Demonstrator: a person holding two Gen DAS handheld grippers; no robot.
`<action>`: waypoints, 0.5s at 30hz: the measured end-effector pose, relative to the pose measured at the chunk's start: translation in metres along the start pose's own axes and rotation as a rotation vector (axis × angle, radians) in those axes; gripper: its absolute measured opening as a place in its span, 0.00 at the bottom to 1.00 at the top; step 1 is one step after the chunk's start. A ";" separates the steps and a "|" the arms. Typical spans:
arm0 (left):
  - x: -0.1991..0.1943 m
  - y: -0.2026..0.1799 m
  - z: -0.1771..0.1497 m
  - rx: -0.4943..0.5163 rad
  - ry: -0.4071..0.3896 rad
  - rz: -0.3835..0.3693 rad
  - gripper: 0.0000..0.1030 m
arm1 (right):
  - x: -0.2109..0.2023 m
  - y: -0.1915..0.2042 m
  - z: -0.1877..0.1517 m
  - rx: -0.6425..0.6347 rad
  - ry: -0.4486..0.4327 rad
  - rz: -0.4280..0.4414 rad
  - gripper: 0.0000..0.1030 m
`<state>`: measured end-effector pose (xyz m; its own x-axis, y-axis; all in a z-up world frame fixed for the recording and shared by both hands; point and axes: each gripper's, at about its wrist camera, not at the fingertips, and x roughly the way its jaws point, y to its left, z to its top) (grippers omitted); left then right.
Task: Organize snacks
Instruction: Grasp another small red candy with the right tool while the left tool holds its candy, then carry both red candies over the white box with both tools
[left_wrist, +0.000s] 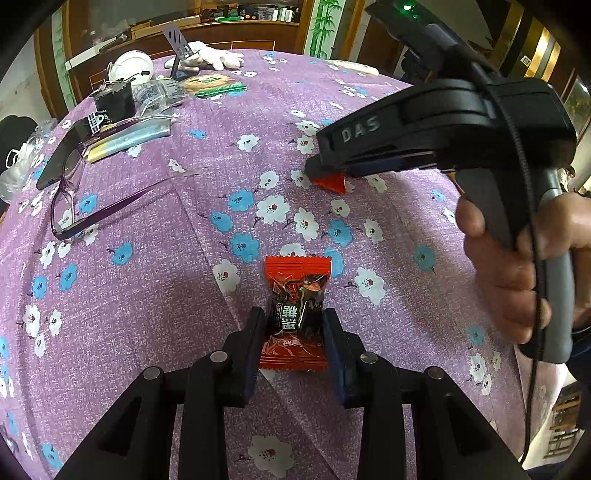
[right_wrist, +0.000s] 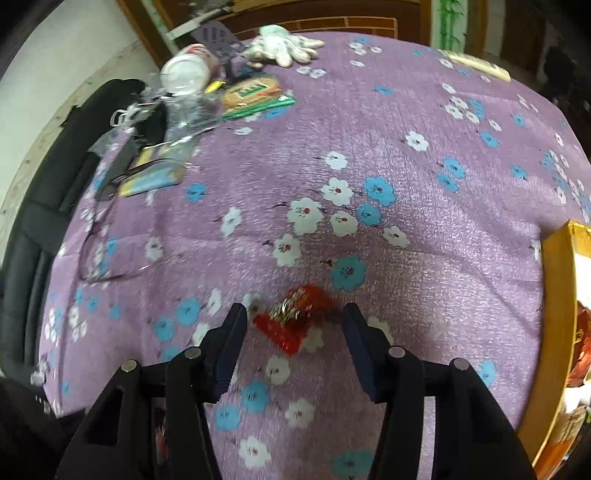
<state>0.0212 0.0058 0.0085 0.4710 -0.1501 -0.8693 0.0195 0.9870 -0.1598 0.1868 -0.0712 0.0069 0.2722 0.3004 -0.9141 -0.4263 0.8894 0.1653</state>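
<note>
Black linkage arms fill the foreground of the left wrist view, leading to the left claw (left_wrist: 295, 325), whose two fingers are closed against the sides of a red-and-black wrapped candy (left_wrist: 296, 295); the candy lies lengthwise on the desk (left_wrist: 147, 314), which is covered by a purple cloth printed with blue and white flowers. Farther out in the same view, the right claw (left_wrist: 314, 171) is lowered to the cloth, its tip just beside a second red candy (left_wrist: 332, 182), and the person's hand (left_wrist: 517, 258) grips its grey handle. From the right wrist view, the right claw (right_wrist: 293, 325) is released, its fingers spread wide on either side of the second red candy (right_wrist: 295, 321), which rests tilted on the cloth without touching either finger; this view is motion-blurred. A yellow box (right_wrist: 557, 332) containing red packets stands at the right edge of the desk. Along the far left side lie purple-framed eyeglasses (left_wrist: 92, 206), a dark phone (left_wrist: 62, 155), a green-wrapped biscuit pack (left_wrist: 210, 83), a white glove (left_wrist: 210, 59) and a white lidded container (left_wrist: 131, 66).
</note>
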 end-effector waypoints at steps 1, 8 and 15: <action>0.000 0.000 0.000 0.001 -0.001 0.000 0.32 | 0.001 0.003 -0.001 -0.012 0.005 -0.012 0.34; -0.002 -0.001 -0.002 0.005 -0.003 -0.015 0.32 | -0.014 -0.008 -0.029 0.000 0.034 0.001 0.19; -0.004 -0.017 -0.010 0.023 0.014 -0.056 0.32 | -0.049 -0.030 -0.100 0.075 0.057 0.074 0.19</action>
<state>0.0100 -0.0111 0.0095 0.4562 -0.2058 -0.8657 0.0657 0.9780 -0.1979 0.0997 -0.1469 0.0101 0.1921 0.3477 -0.9177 -0.3771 0.8895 0.2581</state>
